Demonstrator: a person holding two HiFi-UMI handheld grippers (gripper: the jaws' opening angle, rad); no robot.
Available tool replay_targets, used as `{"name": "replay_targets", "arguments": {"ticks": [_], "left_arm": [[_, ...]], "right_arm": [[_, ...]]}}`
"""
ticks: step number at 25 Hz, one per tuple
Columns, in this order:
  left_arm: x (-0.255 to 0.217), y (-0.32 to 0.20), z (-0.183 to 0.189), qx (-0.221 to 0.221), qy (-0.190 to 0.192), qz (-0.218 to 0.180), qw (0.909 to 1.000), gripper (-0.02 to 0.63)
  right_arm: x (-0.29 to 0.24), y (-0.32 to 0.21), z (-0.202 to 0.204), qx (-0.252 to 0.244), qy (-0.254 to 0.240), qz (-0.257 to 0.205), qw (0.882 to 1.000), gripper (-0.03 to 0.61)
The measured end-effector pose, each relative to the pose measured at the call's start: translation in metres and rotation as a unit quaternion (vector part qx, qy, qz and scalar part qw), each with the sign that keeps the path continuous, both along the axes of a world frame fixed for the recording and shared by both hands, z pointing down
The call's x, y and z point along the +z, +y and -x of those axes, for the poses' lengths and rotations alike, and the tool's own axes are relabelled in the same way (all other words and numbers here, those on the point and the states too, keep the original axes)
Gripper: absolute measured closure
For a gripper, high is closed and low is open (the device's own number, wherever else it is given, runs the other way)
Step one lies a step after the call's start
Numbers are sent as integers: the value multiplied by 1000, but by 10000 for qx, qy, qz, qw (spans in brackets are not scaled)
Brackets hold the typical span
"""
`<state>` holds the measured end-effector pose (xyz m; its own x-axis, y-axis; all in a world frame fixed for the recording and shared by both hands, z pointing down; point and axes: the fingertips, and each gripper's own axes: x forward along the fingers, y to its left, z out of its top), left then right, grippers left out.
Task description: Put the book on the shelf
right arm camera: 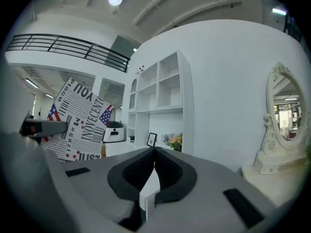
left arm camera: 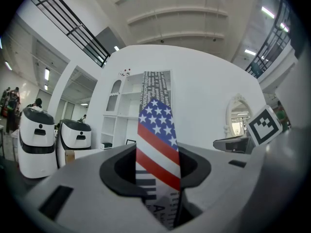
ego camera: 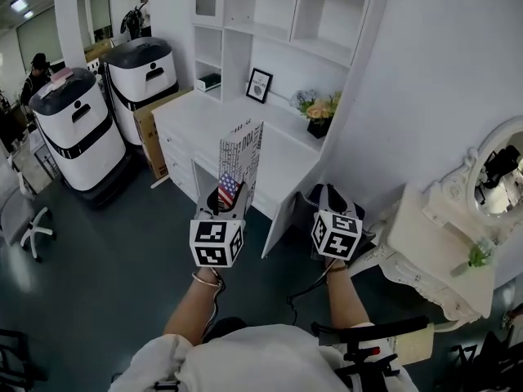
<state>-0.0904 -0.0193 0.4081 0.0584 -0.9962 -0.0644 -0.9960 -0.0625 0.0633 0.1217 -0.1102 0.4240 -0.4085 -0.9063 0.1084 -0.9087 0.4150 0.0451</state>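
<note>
The book is not on the shelf yet. It stands upright in the left gripper, held out in the air on the near side of the white counter. The gripper points level towards the counter, and its jaws are clamped on the book's lower end. The rest of the book rises above them, with newsprint lettering on the cover and a stars-and-stripes band down the edge.

In the left gripper view that flag edge faces straight back, filling the gap between the dark pads, which press on it from both sides.

The right gripper is just to the right of the left one, at about the same height and clear of the book. In its own view the jaws are closed tip to tip, and I can see nothing gripped between them. The book shows off to its left, tilted in that view.

The shelf is the white cubby unit standing on the far side of the counter against the wall. Below it on the counter are a small picture frame and a bunch of flowers further right. Two white machines stand at far left, and a white vanity with an oval mirror is at right.
</note>
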Motion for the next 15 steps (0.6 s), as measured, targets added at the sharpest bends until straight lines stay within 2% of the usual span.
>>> {"name": "replay_targets", "arguments": {"ticks": [8,15], "left_arm": [[9,-36,0,131,-15,149,9998,456],[12,-94,4,361,-19,58,9993,456]], "right_arm": [[17,-28,-1,67,-3,195,9998,557],[33,-75,-6,337,-90,312,9989,557]]}}
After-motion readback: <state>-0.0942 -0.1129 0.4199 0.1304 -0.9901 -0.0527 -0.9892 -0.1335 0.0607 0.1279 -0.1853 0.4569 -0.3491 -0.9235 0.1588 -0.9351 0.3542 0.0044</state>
